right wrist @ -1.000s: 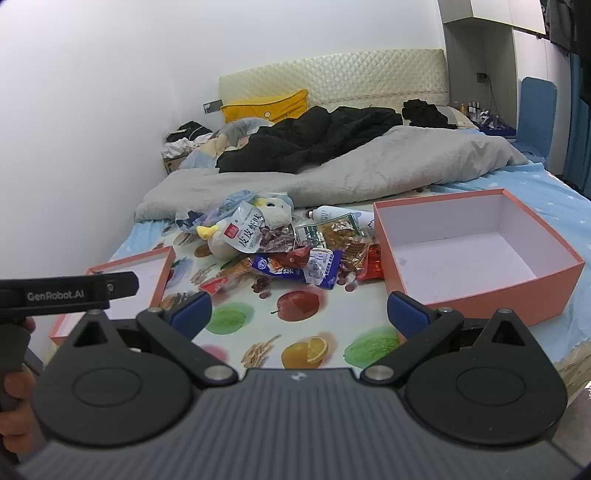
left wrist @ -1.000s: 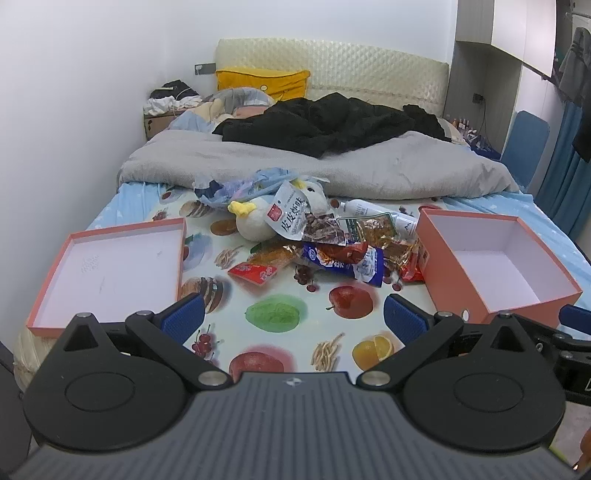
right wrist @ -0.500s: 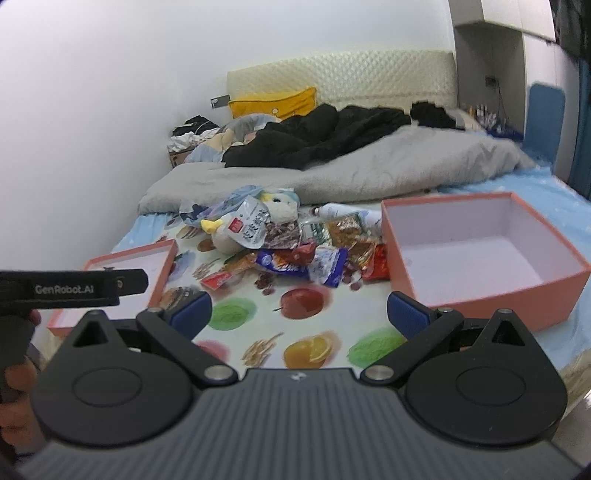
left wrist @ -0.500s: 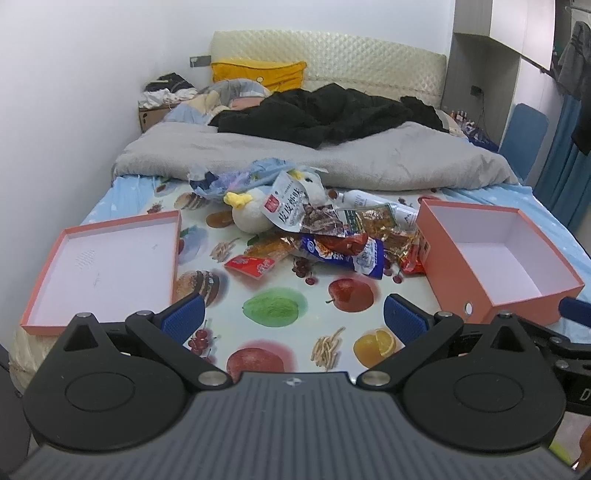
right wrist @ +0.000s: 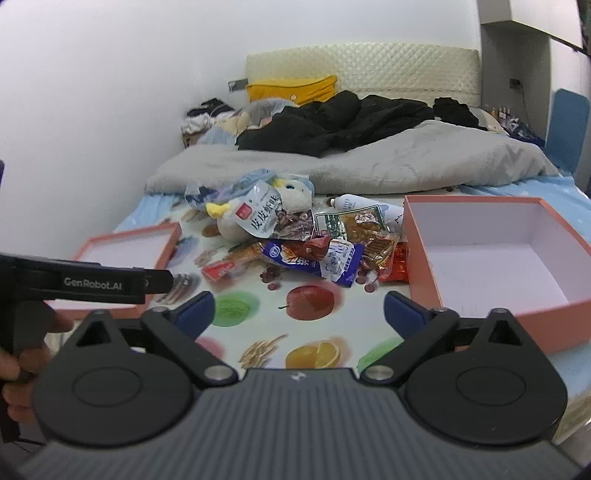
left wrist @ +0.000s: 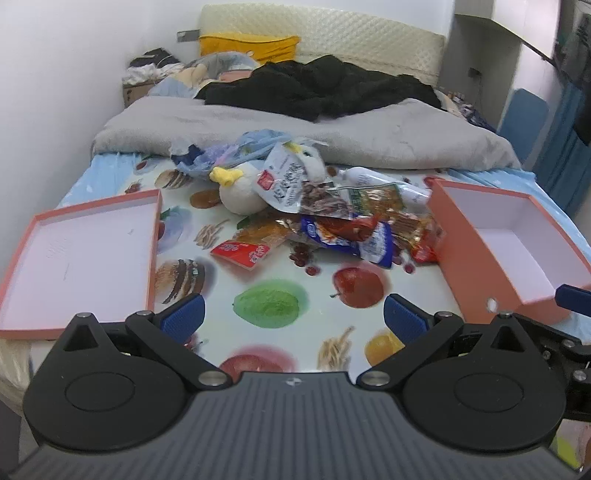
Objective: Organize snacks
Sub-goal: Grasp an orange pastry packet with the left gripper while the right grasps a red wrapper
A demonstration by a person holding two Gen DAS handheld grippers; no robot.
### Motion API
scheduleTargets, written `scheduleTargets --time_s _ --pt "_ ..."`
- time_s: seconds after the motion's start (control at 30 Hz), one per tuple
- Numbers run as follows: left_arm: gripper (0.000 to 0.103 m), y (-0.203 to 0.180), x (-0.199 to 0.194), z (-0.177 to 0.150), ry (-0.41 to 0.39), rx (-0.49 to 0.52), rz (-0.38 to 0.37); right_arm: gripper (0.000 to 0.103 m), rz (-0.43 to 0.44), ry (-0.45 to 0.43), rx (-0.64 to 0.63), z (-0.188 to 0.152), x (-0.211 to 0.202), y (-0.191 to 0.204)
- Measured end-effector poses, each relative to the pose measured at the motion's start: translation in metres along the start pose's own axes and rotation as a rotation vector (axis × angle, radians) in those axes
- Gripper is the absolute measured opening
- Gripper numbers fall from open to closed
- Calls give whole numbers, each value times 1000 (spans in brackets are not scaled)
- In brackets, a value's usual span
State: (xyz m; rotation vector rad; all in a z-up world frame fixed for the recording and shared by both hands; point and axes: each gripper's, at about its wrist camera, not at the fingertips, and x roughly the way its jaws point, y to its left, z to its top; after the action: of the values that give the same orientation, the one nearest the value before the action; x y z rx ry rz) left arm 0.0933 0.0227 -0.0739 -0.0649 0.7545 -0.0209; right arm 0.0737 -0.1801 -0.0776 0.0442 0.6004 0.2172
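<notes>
Both my grippers hover above the near edge of the bed (left wrist: pixel 369 155), nothing held. Left gripper (left wrist: pixel 293 317): jaws wide. Right gripper (right wrist: pixel 299 308): jaws wide. Snack packets (left wrist: pixel 332 225) lie heaped mid-bed on the fruit-print sheet (left wrist: pixel 271 302), against a plush duck (left wrist: pixel 240 190). Empty box (right wrist: pixel 487 254) just right of the heap; shallow lid (left wrist: pixel 81 254) well left of it.

Soft, even indoor light fills both views, with faint shadows. The white wall (right wrist: pixel 110 92) looks bright but not glaring. Fisheye lenses bend straight lines at the edges, and the far right cupboard (left wrist: pixel 517 33) is slightly smeared.
</notes>
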Motion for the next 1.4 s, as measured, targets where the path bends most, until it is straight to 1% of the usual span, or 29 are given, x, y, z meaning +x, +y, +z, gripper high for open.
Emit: scheduleTargets --time_s 0.1,0.2,0.27,0.53,0.67,0.8,0.87,0.9,0.97,1.0,1.17,1.23,1.27,1.3,1.4 --pt "103 8 26 6 16 -11 -8 96 11 19 -21 7 24 0" --pt "103 17 54 11 35 -5 -25 96 10 25 -55 17 48 0" --pt "103 22 72 15 53 2 -30 96 22 34 -52 25 66 -2" --pt "103 32 152 29 104 84 -39 96 56 70 -30 44 134 -10" --pt "103 26 192 37 110 153 -40 96 63 106 1 49 171 -17" --pt "103 18 229 45 118 230 -43 96 45 140 14 54 204 -22" --pt "102 13 246 49 116 281 -44 96 63 162 39 57 220 -26" --pt "101 10 254 50 117 307 -43 96 67 168 48 59 226 -27" --pt "98 6 269 52 121 356 -37 96 44 182 51 62 241 -28" --pt "95 4 274 51 122 377 -33 96 42 187 50 62 247 -28" --pt "88 -1 304 49 125 491 -23 96 54 212 67 65 273 -33" --pt "84 -3 315 48 127 538 -13 90 62 226 69 65 282 -34" --pt "84 -3 319 47 129 555 -8 82 66 233 66 64 285 -34" --pt "83 -6 324 45 127 586 2 78 67 246 62 63 290 -34" --pt "77 -13 332 39 103 676 25 77 67 273 50 60 300 -34"
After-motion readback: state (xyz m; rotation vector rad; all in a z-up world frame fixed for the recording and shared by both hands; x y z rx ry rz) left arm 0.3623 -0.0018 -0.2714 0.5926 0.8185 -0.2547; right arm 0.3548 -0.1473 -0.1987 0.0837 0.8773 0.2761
